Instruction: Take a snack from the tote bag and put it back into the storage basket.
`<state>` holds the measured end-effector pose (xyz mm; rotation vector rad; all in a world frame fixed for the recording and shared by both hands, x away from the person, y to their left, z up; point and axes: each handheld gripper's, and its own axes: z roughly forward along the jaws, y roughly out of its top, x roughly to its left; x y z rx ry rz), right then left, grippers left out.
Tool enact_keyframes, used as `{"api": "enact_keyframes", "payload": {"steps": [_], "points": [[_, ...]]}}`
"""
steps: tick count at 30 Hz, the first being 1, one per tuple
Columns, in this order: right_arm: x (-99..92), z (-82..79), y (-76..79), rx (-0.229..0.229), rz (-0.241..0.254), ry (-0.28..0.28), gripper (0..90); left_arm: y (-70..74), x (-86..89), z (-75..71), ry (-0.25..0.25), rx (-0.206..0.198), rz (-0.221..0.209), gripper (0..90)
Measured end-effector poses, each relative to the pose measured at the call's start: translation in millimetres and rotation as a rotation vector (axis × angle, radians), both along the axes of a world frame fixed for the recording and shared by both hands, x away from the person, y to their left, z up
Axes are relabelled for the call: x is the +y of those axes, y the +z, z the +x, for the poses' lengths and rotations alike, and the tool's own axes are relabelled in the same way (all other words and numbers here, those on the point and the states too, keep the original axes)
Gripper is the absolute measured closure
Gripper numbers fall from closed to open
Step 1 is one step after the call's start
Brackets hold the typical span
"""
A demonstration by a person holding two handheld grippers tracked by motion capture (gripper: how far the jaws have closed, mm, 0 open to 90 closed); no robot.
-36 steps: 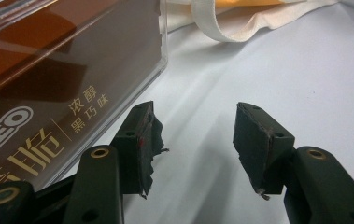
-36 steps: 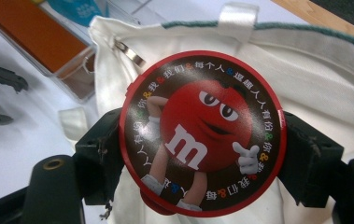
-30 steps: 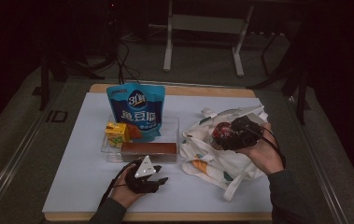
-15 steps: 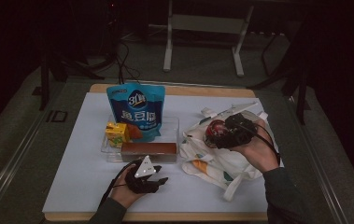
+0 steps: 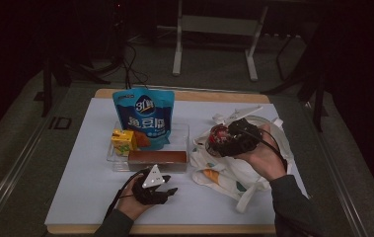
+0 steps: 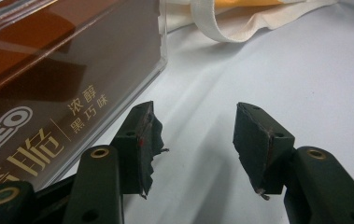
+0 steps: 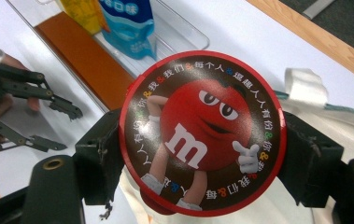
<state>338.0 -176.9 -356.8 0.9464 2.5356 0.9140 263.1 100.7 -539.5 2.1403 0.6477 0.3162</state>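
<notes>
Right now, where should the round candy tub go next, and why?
Probably down into the cloth bag. The right gripper is clamped on the candy tub and hovers just above the bag, while the left gripper rests open beside the clear tray.

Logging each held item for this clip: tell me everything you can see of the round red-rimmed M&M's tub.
The M&M's tub is a round container with a red rim and a dark brown lid that shows a red cartoon candy figure, a white "m" and a ring of coloured Chinese characters. It looks like glossy plastic with a printed label. The right tool clamps it by its sides, one black pad at each edge, lid facing that tool's camera. In the high view it is held above the white cloth bag, to the right of the clear tray.
</notes>
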Motion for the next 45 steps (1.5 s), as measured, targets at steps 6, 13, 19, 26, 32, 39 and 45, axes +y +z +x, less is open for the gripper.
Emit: {"api": "enact_keyframes", "payload": {"steps": [6,13,19,26,32,39,45], "points": [[8.0,-0.4,1.0,0.001,0.004,0.019,25.3,0.0,0.0,0.0,0.000,0.000,0.000,49.0],[17.9,0.1,1.4,0.002,0.004,0.037,25.4,0.0,0.1,0.1,0.000,0.001,-0.001,48.9],[27.2,1.5,2.5,0.003,0.009,0.050,25.3,0.0,0.2,0.1,-0.001,0.001,-0.002,49.0],[36.2,3.4,3.3,0.007,0.012,0.055,25.3,0.1,0.3,0.2,0.001,-0.001,-0.001,49.0],[44.7,5.3,4.8,0.010,0.011,0.060,25.3,0.1,0.3,0.1,-0.001,0.002,-0.002,49.0],[51.3,7.4,5.7,0.009,0.025,0.056,25.4,0.1,0.2,0.0,-0.001,0.001,-0.002,49.0],[61.2,8.3,4.9,0.011,0.037,0.066,25.3,0.1,0.2,0.1,-0.002,0.002,-0.003,49.0]]}}
